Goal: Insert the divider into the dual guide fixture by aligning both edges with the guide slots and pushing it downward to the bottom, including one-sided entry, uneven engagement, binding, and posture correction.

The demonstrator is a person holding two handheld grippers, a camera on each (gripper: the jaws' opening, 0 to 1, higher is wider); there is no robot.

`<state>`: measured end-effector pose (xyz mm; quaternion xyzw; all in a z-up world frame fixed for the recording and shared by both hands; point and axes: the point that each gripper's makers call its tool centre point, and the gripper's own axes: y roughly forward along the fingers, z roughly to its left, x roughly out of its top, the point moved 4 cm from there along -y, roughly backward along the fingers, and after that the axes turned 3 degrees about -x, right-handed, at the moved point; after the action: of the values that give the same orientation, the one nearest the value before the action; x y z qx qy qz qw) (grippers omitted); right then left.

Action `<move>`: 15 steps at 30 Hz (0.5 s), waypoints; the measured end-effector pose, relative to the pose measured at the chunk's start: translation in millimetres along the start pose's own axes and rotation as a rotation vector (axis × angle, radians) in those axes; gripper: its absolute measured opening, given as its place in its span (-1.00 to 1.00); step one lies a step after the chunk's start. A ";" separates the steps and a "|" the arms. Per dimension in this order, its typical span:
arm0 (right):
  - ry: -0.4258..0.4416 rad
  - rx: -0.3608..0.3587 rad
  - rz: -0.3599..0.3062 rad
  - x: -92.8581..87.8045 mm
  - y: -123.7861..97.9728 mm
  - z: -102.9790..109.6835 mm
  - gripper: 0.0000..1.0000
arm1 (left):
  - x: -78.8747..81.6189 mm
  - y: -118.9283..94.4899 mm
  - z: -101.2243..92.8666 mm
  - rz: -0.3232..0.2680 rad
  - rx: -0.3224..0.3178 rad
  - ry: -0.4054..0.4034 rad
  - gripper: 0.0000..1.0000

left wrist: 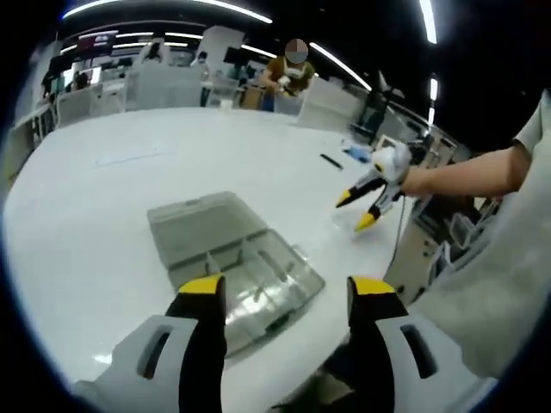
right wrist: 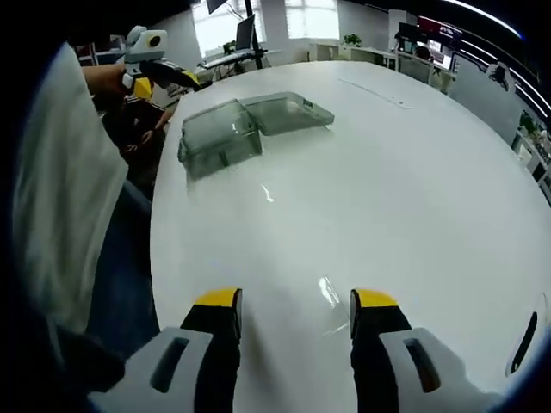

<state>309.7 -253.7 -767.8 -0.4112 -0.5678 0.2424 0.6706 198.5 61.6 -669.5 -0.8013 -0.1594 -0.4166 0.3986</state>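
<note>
A clear plastic compartment box point(left wrist: 245, 271) lies on the white table point(left wrist: 103, 215) with its lid folded open behind it. Just before it, my left gripper point(left wrist: 287, 292) stands open, nothing between its yellow-tipped jaws. To the right a hand holds my right gripper point(left wrist: 362, 206) open above the table. In the right gripper view the same box point(right wrist: 250, 125) sits far off, with the left gripper point(right wrist: 164, 73) beside it at the table edge. My right gripper point(right wrist: 297, 301) is open over bare table, and a faint clear glint point(right wrist: 327, 292) lies there. I cannot tell whether it is the divider.
A black pen point(left wrist: 331, 161) and a blue item point(left wrist: 357, 153) lie toward the far right of the table. A person point(left wrist: 288, 73) sits at a far desk. A dark object point(right wrist: 525, 340) lies at the table's right edge. The person's sleeve point(right wrist: 60, 198) hangs along the near edge.
</note>
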 end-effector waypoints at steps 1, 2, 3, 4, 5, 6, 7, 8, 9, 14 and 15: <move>-0.019 0.004 0.011 -1.7 1.6 -1.2 -0.08 | 0.1 -0.4 0.7 0.002 0.004 -0.001 0.10; -0.024 0.007 0.018 -2.5 2.5 -1.6 -0.11 | -0.1 -0.5 1.0 0.003 0.005 -0.001 0.09; -0.036 0.009 0.028 -3.8 3.5 -2.2 -0.13 | 0.1 -0.9 1.3 0.003 0.007 -0.002 0.09; -0.051 0.011 0.041 -5.2 4.1 -2.5 -0.15 | 0.2 -1.3 1.5 0.002 0.009 -0.002 0.09; -0.071 0.015 0.050 -6.0 5.3 -2.7 -0.17 | 0.4 -1.8 1.8 0.003 0.012 -0.004 0.09; -0.083 0.016 0.057 -6.6 5.9 -3.0 -0.17 | 0.3 -2.3 2.3 0.004 0.015 -0.007 0.09; -0.092 0.015 0.068 -7.5 6.6 -2.9 -0.16 | 0.4 -2.7 2.7 0.001 0.017 -0.011 0.09; -0.104 0.017 0.076 -8.5 7.2 -3.4 -0.17 | 0.4 -3.0 2.9 0.001 0.018 -0.011 0.09; -0.117 0.023 0.088 -10.6 8.6 -4.0 -0.18 | 0.1 -3.1 3.0 0.003 0.020 -0.011 0.09; -0.165 0.032 0.124 -14.4 9.6 -5.7 -0.20 | -1.0 -2.3 2.9 0.006 0.019 -0.015 0.09; -0.176 0.030 0.127 -14.1 9.5 -6.8 -0.21 | -1.0 -2.0 2.9 0.005 0.019 -0.017 0.09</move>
<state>314.2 -261.5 -783.7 -0.4134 -0.5937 0.3280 0.6075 198.3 65.2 -670.2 -0.8013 -0.1650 -0.4074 0.4059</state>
